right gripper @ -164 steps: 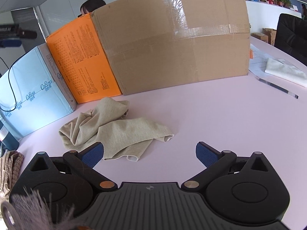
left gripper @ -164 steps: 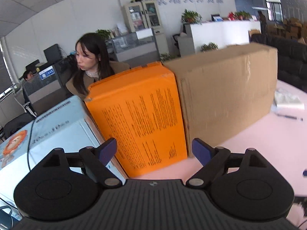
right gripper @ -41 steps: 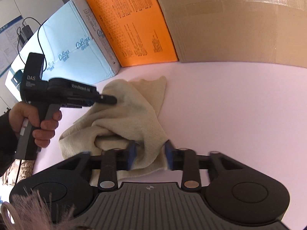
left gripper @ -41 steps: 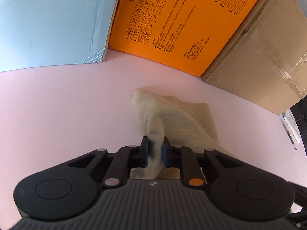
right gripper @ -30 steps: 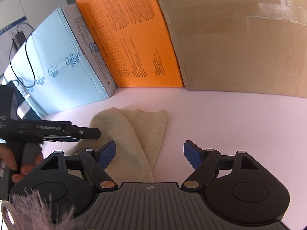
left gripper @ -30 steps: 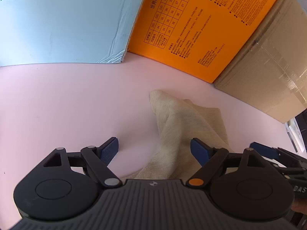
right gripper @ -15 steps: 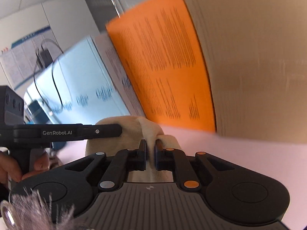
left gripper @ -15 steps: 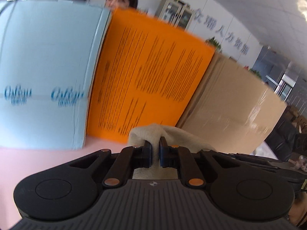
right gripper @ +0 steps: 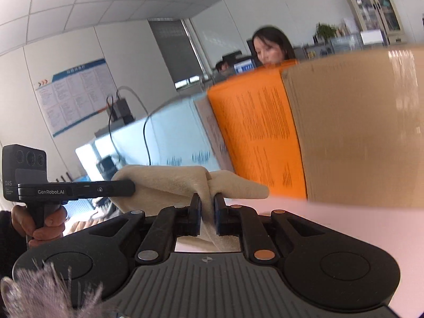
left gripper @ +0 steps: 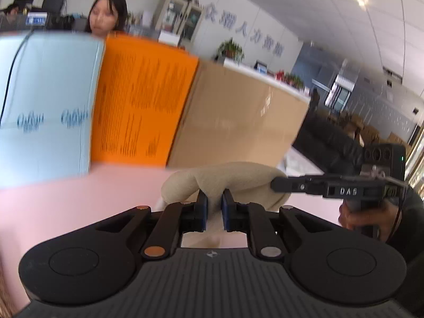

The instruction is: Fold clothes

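A beige knit garment (left gripper: 233, 177) hangs lifted off the pink table (left gripper: 79, 198), held at two places. My left gripper (left gripper: 213, 202) is shut on one part of its upper edge. My right gripper (right gripper: 207, 203) is shut on another part, and the garment (right gripper: 169, 182) stretches between the two. The right gripper also shows at the right of the left wrist view (left gripper: 281, 184). The left gripper also shows at the left of the right wrist view (right gripper: 127, 188). The lower part of the garment is hidden behind the gripper bodies.
A light blue box (left gripper: 45, 122), an orange box (left gripper: 140, 111) and a brown cardboard box (left gripper: 238, 122) stand in a row along the table's far side. A woman (right gripper: 270, 45) sits behind them. A dark sofa (left gripper: 331, 143) is at the right.
Both grippers stay shut on the garment and have lifted it higher. The views have tilted up, so the office and ceiling show more than half a second ago.
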{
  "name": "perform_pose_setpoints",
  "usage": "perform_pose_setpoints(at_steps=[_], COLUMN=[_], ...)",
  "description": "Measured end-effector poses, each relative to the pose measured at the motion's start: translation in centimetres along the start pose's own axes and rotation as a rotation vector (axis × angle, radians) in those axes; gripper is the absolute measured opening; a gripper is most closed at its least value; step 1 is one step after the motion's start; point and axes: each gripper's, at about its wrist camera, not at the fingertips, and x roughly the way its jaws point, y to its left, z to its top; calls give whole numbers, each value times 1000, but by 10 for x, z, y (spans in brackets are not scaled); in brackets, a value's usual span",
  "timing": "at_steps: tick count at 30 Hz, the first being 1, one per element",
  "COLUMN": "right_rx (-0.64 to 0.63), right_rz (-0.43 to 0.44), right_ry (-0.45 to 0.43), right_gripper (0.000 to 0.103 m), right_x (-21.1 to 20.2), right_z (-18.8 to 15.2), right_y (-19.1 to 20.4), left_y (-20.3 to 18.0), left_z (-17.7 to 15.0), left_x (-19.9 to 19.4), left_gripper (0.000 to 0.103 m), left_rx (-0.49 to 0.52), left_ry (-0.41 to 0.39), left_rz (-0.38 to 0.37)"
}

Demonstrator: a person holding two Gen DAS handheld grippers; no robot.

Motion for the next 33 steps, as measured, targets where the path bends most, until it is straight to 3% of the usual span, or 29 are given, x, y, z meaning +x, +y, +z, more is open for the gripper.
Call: perform_pose_setpoints(at_steps=[1,3,4,7,9,11,13,17,18,20,23,28,29,30,31,32,33], right_rx=[37,84,96,223,254,265,248,160,123,65,56,34,12,-13,-42,-71,-85], right_rz=[-31,-141,-211,-323,-366,-388,-371,-301,-282,-275,-302,-289,-274,-258,-241,-224,-217], right_ry=[91,274,322,316,265,212,165,115,110,117,139,251,277,303,312,316,309], right_gripper=[12,26,26,28,41,42,42,49,54,56,56,55,52,38,29,9,7], right_x=[-2,-3,-8,-32,-39,-42,-34,5,17,45,79,138,148,157,162,167,168], right_z=[-22,-61,-78,-106,-106,-100,-89,-64,-58,-49,-40,-36,-37,-40,-41,-42,-40], right_y=[-3,-12,-15,-31,-38,-44,-49,-46,-45,-49,-68,-86,-84,-80,-75,-68,-65], left_y=[-1,-2,-2,4,11,23,33,60,67,79,93,85,83,80,77,74,72], left_z=[-21,-55,-72,-93,-88,-78,-63,-35,-29,-21,-20,-25,-26,-28,-29,-25,-22], left_x=[2,5,6,2,-1,0,11,58,74,100,131,164,168,172,174,176,178], left_gripper=[11,13,13,22,32,51,64,69,69,69,69,69,68,65,43,13,8], left_rx=[-9,-18,-21,-35,-44,-42,-41,-95,-118,-156,-175,-107,-100,-91,-75,-71,-68], left_ry=[83,216,278,350,338,287,238,195,202,223,259,293,292,290,282,282,282], left_rz=[-2,26,42,115,153,202,266,385,421,460,457,439,431,420,399,376,352])
